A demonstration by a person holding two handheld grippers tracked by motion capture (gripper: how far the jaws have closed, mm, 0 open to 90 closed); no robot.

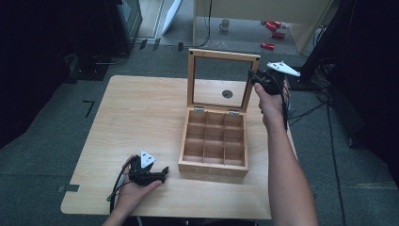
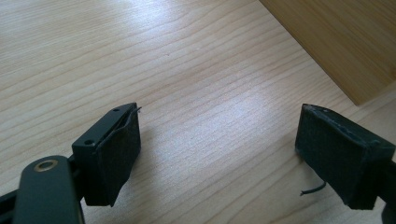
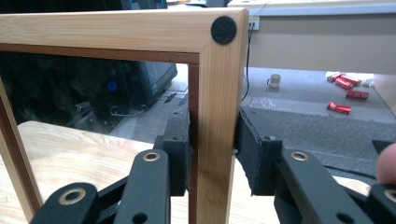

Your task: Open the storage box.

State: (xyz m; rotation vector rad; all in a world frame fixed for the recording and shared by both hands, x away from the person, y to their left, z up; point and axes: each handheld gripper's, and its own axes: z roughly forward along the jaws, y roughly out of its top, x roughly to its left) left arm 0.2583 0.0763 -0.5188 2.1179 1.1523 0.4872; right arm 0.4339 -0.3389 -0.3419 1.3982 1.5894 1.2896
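While clamped on the right-hand upright of the glazed lid (image 3: 215,107), just under its top corner with the round black felt dot (image 3: 223,30), right hand-held gripper (image 1: 254,77) gripping the frame, pads pressed against both faces of the wood. Lid standing upright, near vertical, above the open wooden box (image 1: 214,143), hinged along the box's far edge. Box sitting right of middle on the surface (image 1: 136,108), its nine compartments looking empty in the high view.

Left hand-held gripper (image 1: 162,173) low near the front edge, just left of the box, apart from it; jaws spread wide with nothing between the pads (image 2: 119,154), only bare wood grain beneath, a corner of the box side (image 2: 345,42) ahead to the right.

Step in hand, by the look of it: swinging the lid on its hinges, either finishing the opening or starting to close it; cannot tell which from this moment alone. Next move, if closing: following the hinge arc toward the person and down, keeping the grip square so the frame does not twist, easing off before the lid meets the rim. Possibly steadying the box with the free gripper, to stop it sliding or tipping.
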